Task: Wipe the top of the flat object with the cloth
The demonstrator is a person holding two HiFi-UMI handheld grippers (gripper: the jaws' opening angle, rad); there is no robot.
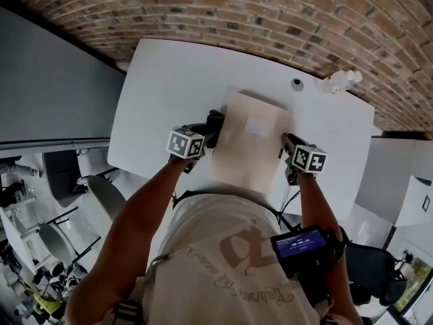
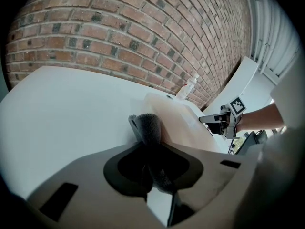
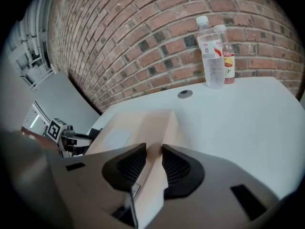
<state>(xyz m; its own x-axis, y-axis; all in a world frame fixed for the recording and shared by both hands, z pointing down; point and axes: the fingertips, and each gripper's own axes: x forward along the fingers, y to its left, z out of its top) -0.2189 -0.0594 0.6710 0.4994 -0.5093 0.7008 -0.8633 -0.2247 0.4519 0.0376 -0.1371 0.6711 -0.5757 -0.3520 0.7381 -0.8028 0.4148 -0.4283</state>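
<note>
1. Table [image 1: 162, 80]: white top, rect., rounded corners, far edge against wall.
2. Brick wall [image 1: 270, 12]: red-brown w/ darker bricks mixed in, runs behind table.
3. Cable grommet [image 3: 185, 94]: round, grey, set in tabletop nr far edge.
4. Clear bottle [image 3: 213, 61]: plastic, white cap, red/white label, upright at far edge by wall.
5. 2nd bottle [image 3: 228, 58]: upright, just behind and beside no. 4, orange-yellow label, partly hidden by it.
6. Grey panel [image 1: 47, 80]: flat, dark grey, left of table.
7. Office chair [image 1: 64, 171]: dark, on floor below panel.
8. White cabinet [image 1: 399, 181]: right of table.
</note>
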